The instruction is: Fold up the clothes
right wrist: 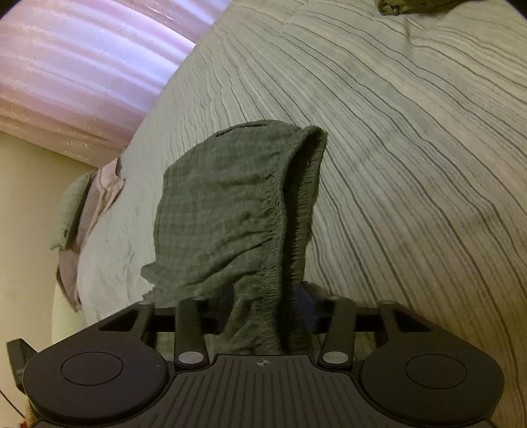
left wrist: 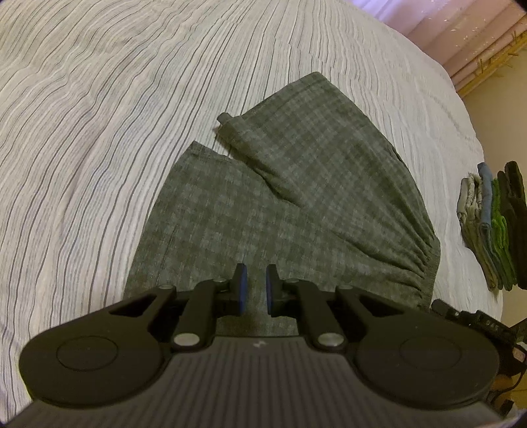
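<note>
**Grey-green checked shorts half flat on the bed, waistband end raised**

Cotton-looking shorts (left wrist: 280,197), grey-green with a faint check, lie on a striped pale bedspread (left wrist: 98,131). Two legs fan away from the left wrist camera. The farther leg overlaps the nearer one, and its hem corner is curled up. The gathered elastic end sits at the right of that view.

Left gripper (left wrist: 256,273): hovers over the near leg, tilted steeply down. Fingers are drawn almost together, with only a slim gap between the blue pads. Nothing shows pinched in that gap; the cloth lies beneath it.

Right gripper (right wrist: 268,296): fingers stand apart. The waistband (right wrist: 296,204) is bunched between them and rises in front of the camera as a folded peak, off the bedspread. Cloth drapes over and hides the left finger. The blue pad of the right finger shows just beside the bunch. No firm clamp is visible, so the grip reads as let go.

Surroundings: a stack of folded clothes (left wrist: 494,224) sits near the bed's right edge, well apart from the shorts. A pink curtain (right wrist: 82,66) hangs behind the bed. A dark green garment (right wrist: 411,6) lies at the far top of the right view.
</note>
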The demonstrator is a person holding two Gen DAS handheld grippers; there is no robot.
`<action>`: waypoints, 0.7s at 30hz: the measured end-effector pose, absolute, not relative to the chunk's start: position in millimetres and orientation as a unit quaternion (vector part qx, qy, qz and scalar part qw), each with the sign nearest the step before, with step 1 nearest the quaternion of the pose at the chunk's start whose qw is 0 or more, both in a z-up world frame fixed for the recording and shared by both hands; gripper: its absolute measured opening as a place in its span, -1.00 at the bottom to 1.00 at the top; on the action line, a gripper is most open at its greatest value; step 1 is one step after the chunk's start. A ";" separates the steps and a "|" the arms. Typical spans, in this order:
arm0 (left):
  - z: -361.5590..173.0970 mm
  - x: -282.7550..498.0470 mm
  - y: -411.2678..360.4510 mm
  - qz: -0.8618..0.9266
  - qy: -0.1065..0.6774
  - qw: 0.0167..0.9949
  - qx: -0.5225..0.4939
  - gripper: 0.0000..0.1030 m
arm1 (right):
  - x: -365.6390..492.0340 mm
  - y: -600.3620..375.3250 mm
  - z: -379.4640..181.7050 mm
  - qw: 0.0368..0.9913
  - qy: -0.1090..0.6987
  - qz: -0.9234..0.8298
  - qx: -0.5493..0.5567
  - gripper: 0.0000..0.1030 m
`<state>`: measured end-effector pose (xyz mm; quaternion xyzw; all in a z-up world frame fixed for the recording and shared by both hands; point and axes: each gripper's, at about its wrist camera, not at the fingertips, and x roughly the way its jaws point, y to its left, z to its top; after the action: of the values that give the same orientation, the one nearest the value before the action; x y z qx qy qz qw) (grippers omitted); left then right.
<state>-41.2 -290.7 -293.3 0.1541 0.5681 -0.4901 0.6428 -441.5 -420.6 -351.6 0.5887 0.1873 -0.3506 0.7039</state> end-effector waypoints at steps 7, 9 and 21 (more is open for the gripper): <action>-295.3 -39.5 -290.3 -0.490 0.567 0.644 0.154 -0.87 | -437.1 -420.1 -355.9 0.712 0.209 -0.355 0.569 -0.97; -296.1 -38.2 -292.3 -0.491 0.566 0.644 0.154 -0.87 | -437.6 -418.8 -355.7 0.706 0.222 -0.370 0.561 -0.97; -299.3 9.7 -338.1 -0.502 0.525 0.667 0.161 -0.72 | -456.7 -436.2 -336.4 0.671 0.188 -0.425 0.578 -0.03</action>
<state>9.7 -338.1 -299.3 0.1613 0.5254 -0.5025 0.6674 -456.7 -436.2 -336.4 0.5779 0.1877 -0.4245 0.6713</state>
